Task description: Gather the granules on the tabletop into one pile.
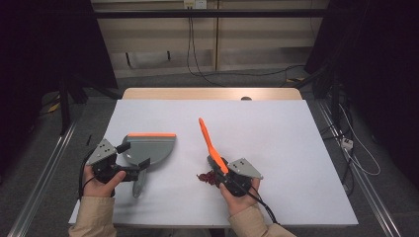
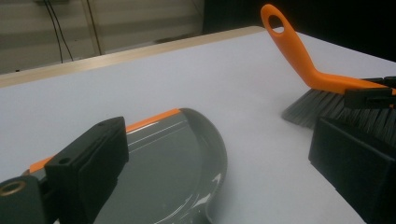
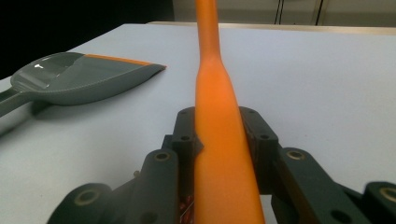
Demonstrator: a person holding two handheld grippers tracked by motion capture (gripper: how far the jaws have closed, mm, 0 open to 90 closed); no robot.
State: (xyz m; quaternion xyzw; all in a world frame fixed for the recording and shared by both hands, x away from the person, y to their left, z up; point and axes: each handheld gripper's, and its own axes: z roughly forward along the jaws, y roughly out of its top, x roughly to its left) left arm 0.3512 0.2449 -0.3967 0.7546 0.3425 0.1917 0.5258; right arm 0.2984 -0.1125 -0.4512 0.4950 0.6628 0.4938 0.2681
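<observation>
Sweeping red crumbs toward a waiting dustpan.

Lower centre of the high view, the right hand-held gripper (image 1: 223, 174) clamps the orange brush (image 1: 211, 144) low on its handle, keeping the bristles down beside the red debris (image 1: 205, 178). At lower left, the left hand-held gripper (image 1: 132, 161) seems to pinch the grey dustpan (image 1: 148, 148) by its handle, lip flat on the table (image 1: 276, 138), probably to catch the sweepings.
</observation>
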